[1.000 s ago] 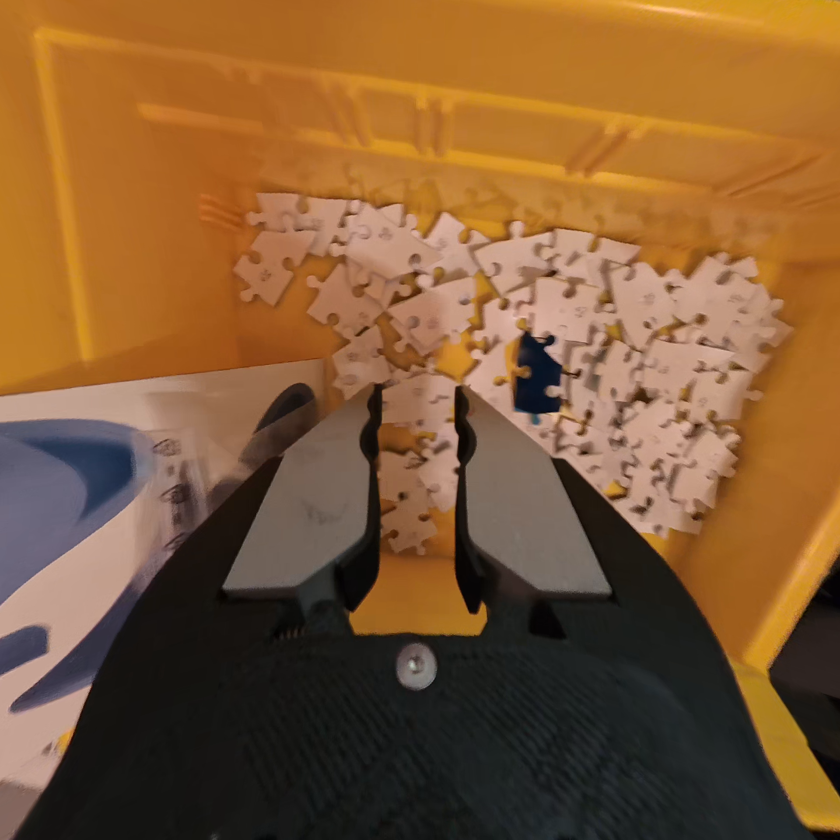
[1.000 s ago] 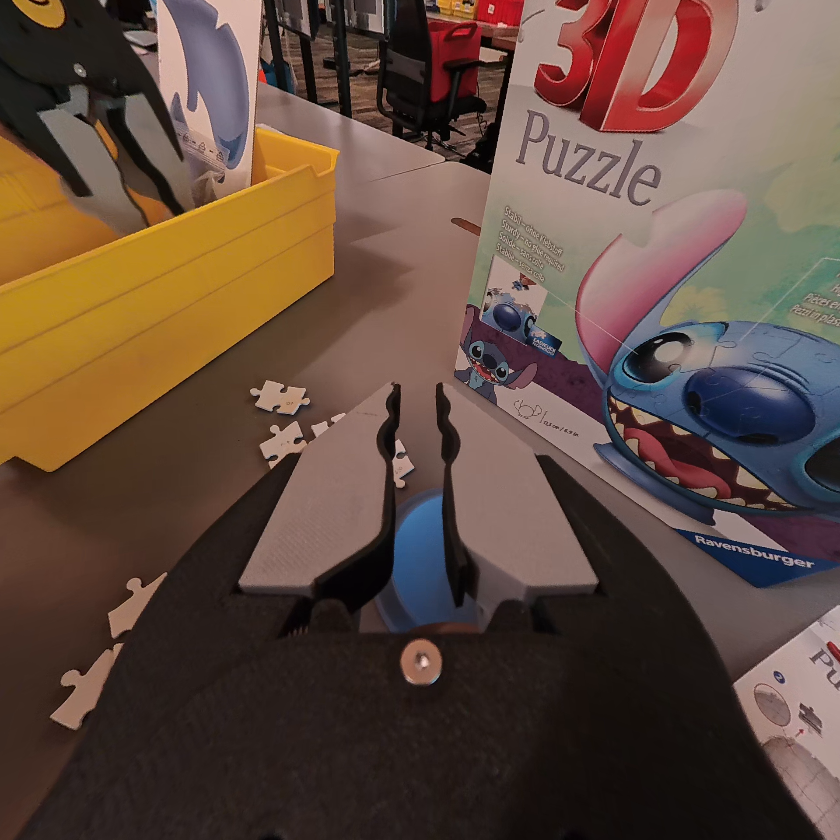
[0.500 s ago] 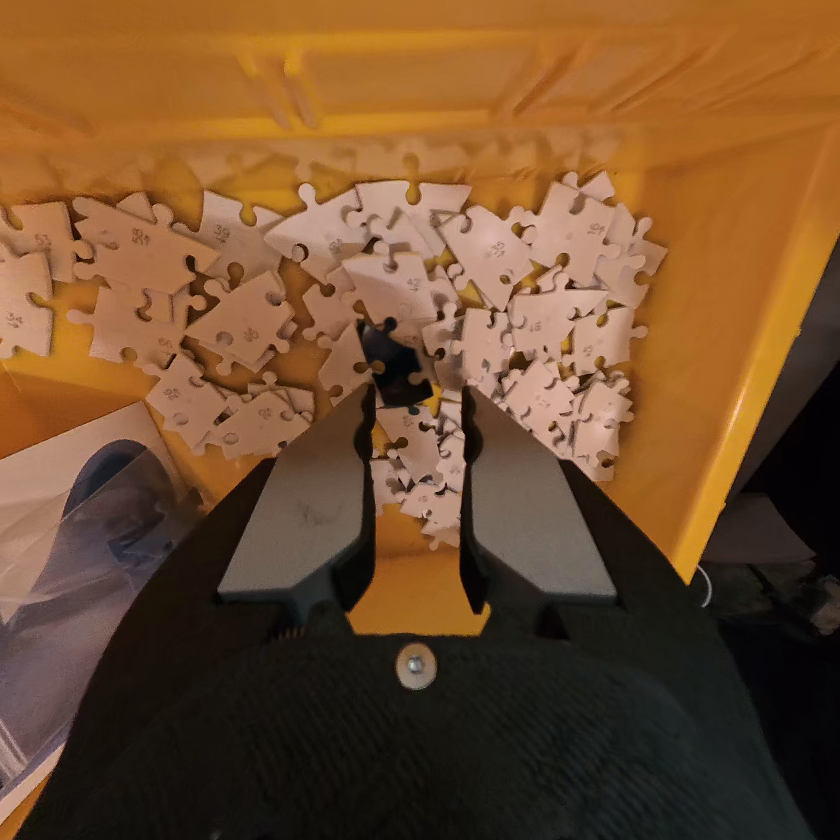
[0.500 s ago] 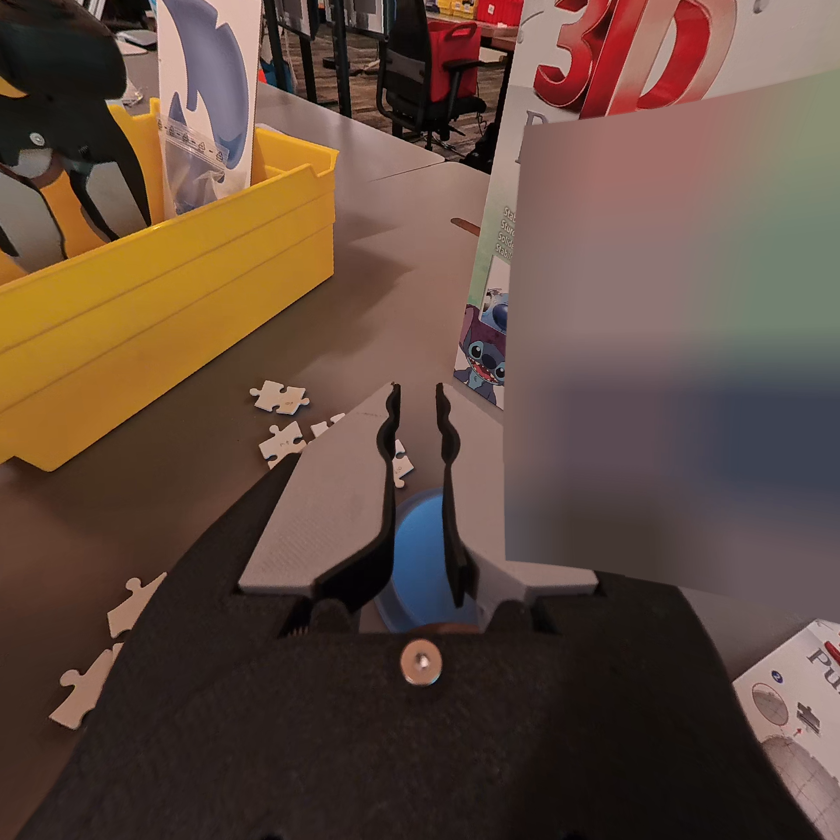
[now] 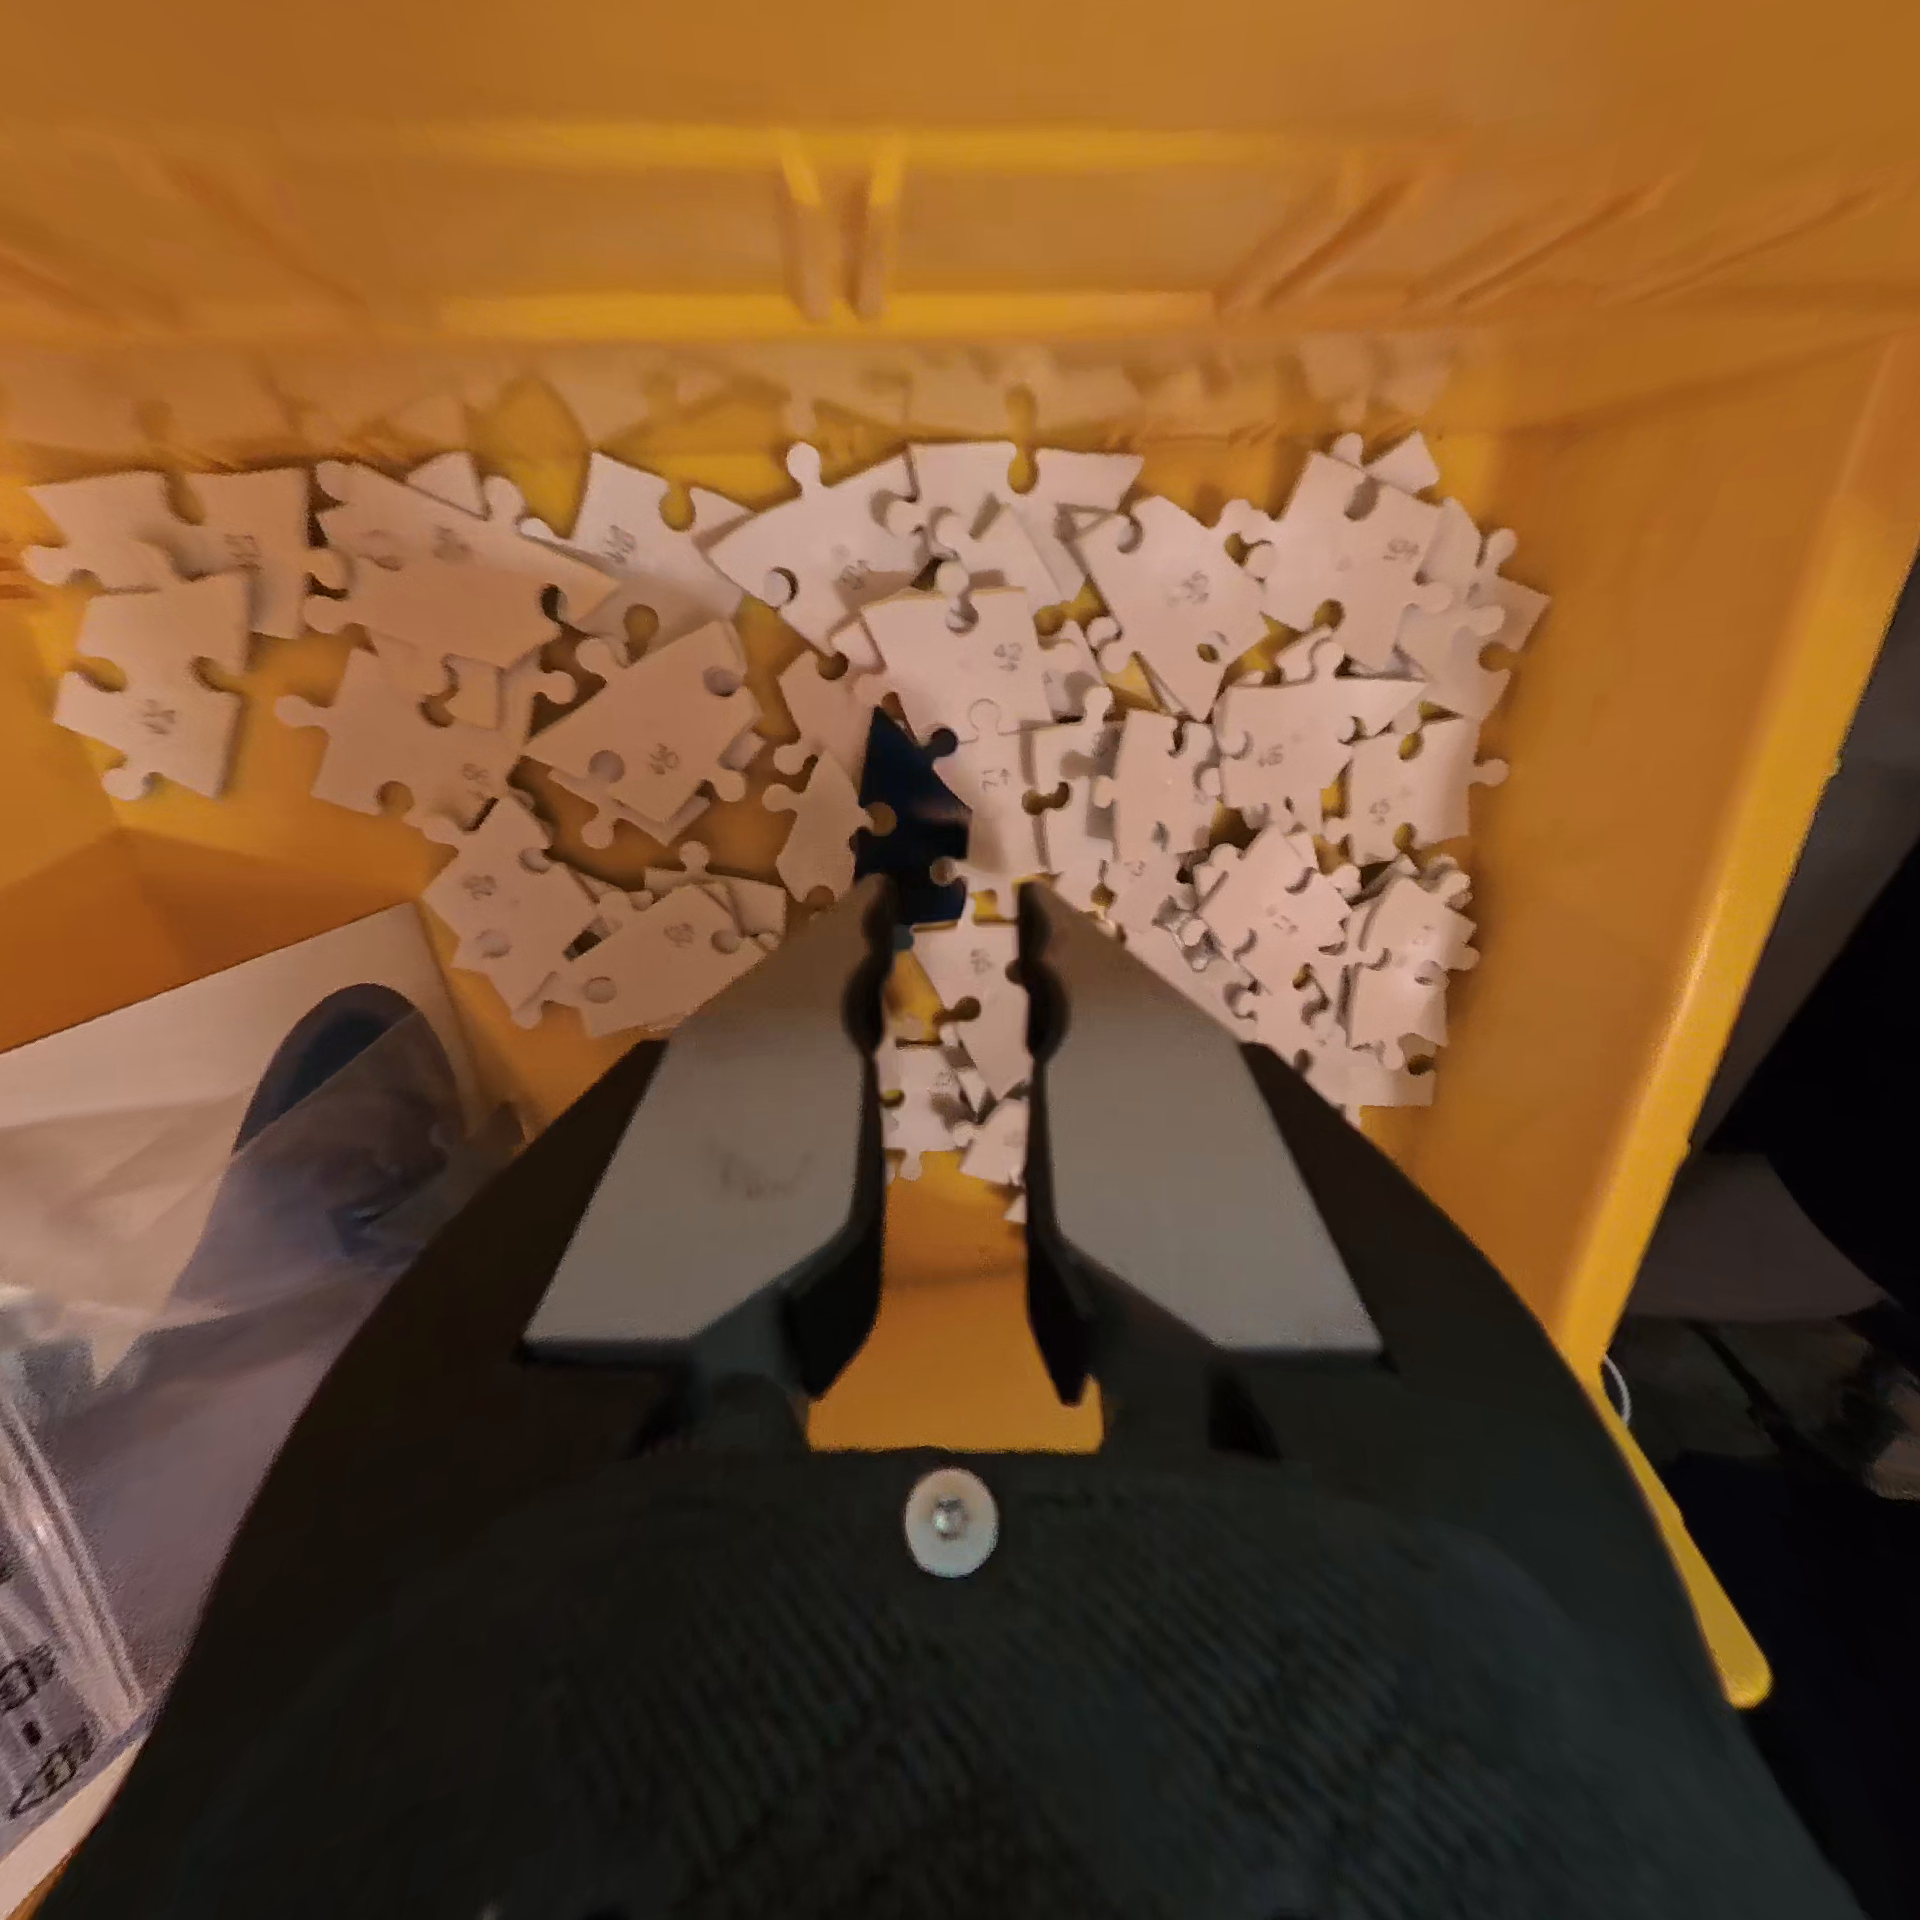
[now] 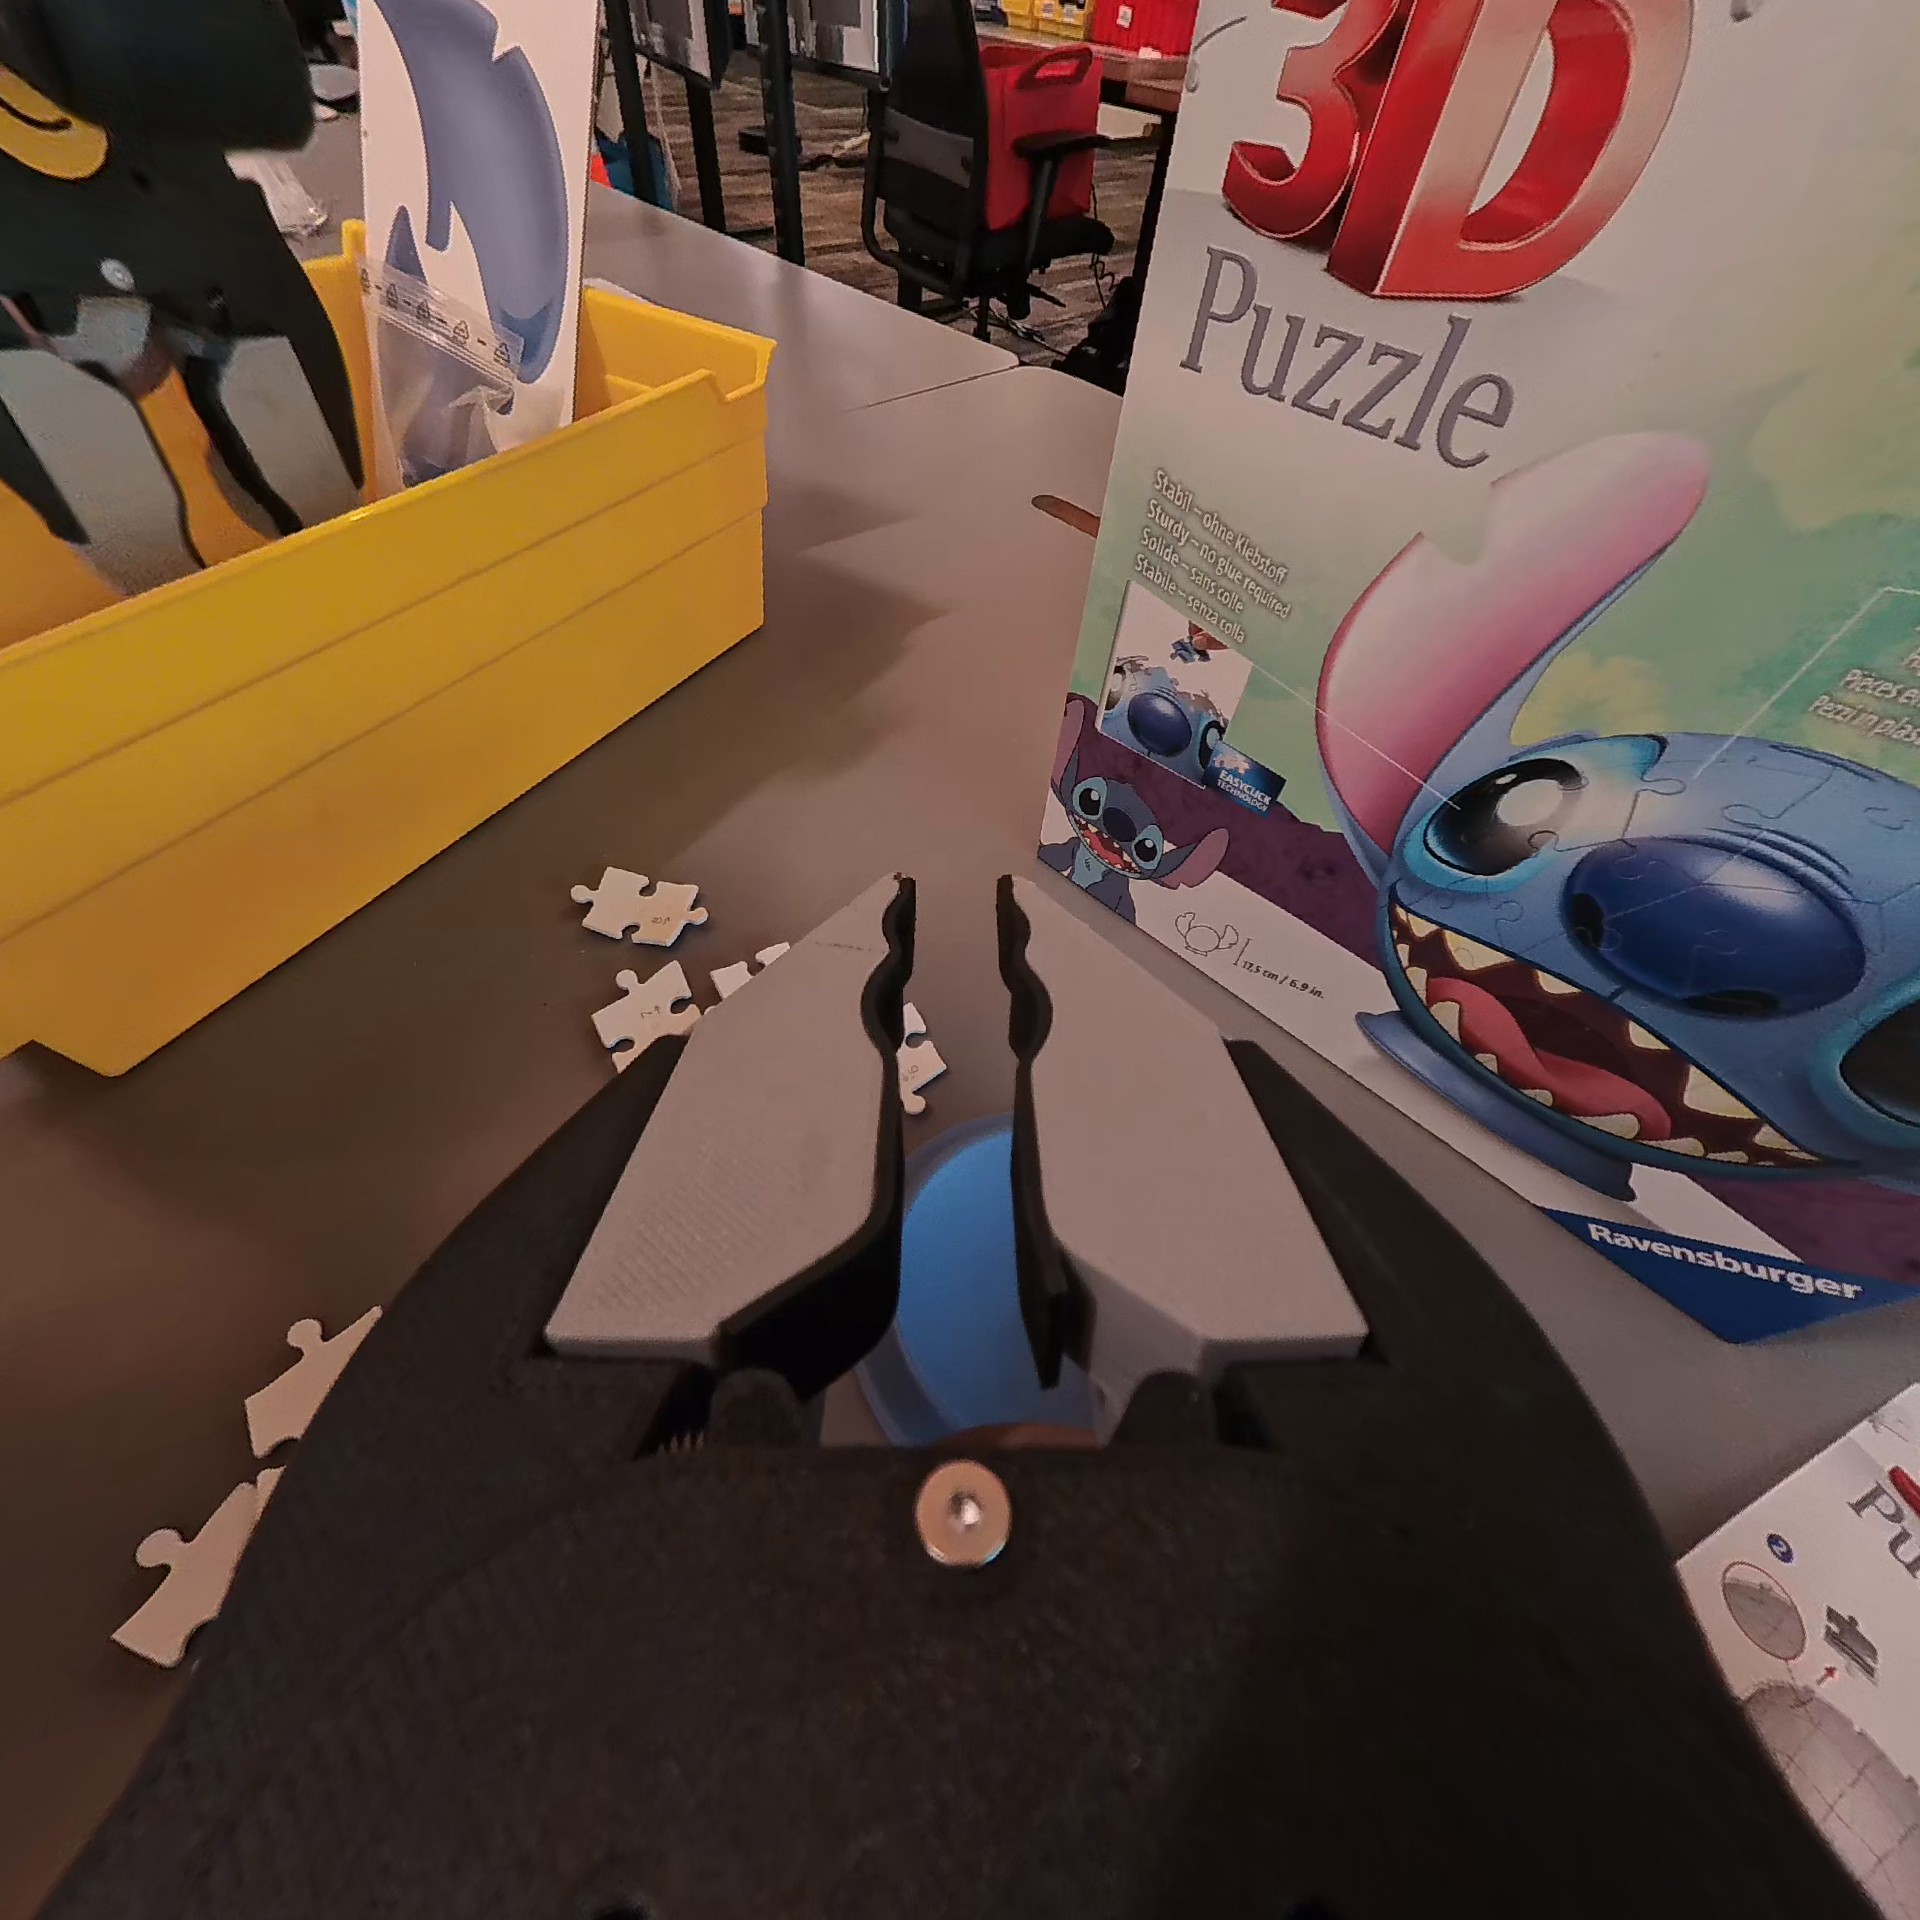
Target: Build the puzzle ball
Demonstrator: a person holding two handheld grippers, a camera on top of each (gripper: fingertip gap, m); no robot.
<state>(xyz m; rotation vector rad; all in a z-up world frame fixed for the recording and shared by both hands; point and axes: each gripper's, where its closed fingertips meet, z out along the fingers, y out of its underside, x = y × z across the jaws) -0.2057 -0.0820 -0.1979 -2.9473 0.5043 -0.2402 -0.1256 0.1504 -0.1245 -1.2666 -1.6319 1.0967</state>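
Left gripper (image 5: pixel 951 894) gaping above knobbed, matte white puzzle pieces (image 5: pixel 665 738) in glossy yellow bin (image 5: pixel 1662 831); right gripper (image 6: pixel 954 888) likewise parted, empty.

You see a yellow bin (image 5: pixel 1704 790) filled with pale grey-white puzzle pieces (image 5: pixel 1174 613) around one dark blue piece (image 5: pixel 909 821). Your right gripper (image 6: pixel 951 904) has grey fingers (image 6: pixel 748 1164) on black, above a light blue disc (image 6: pixel 961 1226) and grey table (image 6: pixel 914 665).
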